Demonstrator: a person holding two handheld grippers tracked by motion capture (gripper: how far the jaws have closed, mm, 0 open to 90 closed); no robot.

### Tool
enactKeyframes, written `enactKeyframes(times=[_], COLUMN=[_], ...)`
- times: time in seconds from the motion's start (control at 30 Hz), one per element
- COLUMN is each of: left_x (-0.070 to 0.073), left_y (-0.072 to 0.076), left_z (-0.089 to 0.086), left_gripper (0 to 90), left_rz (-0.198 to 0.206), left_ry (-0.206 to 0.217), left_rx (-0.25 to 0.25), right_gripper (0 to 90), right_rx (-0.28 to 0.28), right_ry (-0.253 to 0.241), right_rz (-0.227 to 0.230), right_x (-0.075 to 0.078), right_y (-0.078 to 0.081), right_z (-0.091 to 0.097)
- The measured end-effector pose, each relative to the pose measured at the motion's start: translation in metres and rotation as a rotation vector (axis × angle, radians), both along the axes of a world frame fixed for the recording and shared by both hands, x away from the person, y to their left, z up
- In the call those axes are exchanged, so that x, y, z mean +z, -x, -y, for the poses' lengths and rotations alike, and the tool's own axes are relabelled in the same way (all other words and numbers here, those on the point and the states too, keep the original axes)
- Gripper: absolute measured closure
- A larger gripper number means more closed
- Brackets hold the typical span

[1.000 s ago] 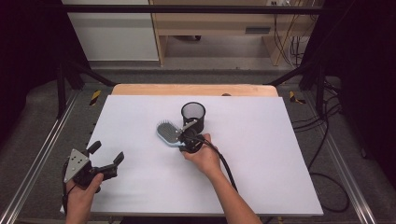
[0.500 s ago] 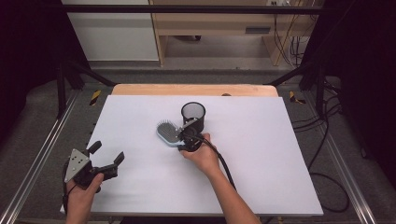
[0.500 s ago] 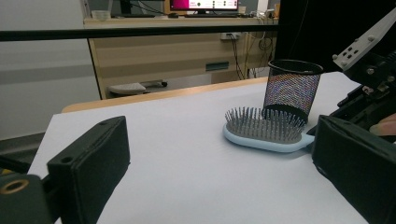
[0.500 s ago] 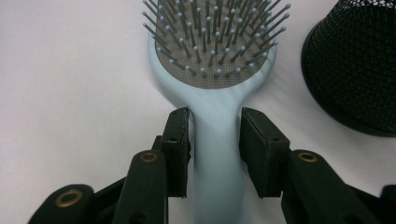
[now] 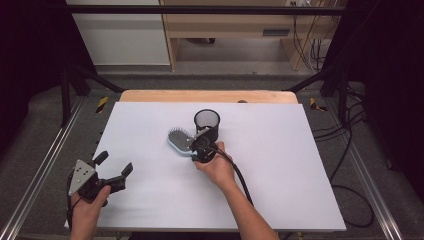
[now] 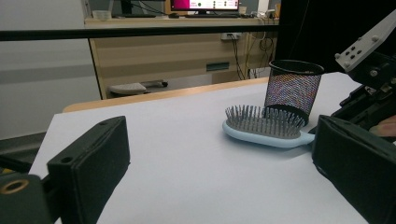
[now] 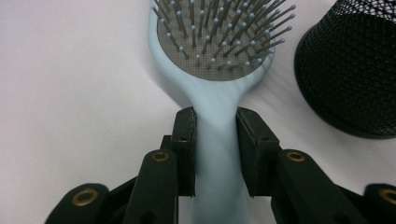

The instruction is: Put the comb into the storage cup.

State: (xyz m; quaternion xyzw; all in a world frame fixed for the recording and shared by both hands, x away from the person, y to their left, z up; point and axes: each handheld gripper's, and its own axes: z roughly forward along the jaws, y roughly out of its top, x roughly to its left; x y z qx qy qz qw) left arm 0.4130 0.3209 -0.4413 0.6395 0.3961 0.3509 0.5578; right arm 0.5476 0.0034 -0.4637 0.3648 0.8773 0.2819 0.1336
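Because the right gripper (image 7: pixel 215 154) has its fingers (image 7: pixel 184 149) pinching only the slim handle of the pale blue hairbrush (image 7: pixel 215 70), which lies bristles-up on the counter (image 5: pixel 280 165) just left of the black mesh cup (image 5: pixel 207 122), a lift could let the heavy head swivel and topple that cup, while the left gripper (image 5: pixel 112 170) waits spread at the near left.

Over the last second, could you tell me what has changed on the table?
The right gripper has just been closing its jaws and now clamps the handle of the light blue hairbrush. The brush lies where it was, beside the black mesh cup. The left gripper stays open near the table's front left.
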Motion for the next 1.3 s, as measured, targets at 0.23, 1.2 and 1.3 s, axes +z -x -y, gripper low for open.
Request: enactKeyframes(times=[0.23,1.2,1.3], left_x=[0.000,0.000,0.000], left_y=[0.000,0.000,0.000], left_z=[0.000,0.000,0.000], left_gripper=[4.2,4.2,4.2], left_rz=[0.000,0.006,0.003], left_ry=[-0.002,-0.003,-0.008], left_rx=[0.000,0.010,0.011], right_gripper=[69.6,69.6,69.6], right_rx=[0.002,-0.017,-0.025], right_ry=[-0.036,-0.277,-0.288], right_rz=[0.026,0.212,0.234], right_x=[0.008,0.055,0.058], right_y=[0.004,0.053,0.059], right_z=[0.006,0.075,0.086])
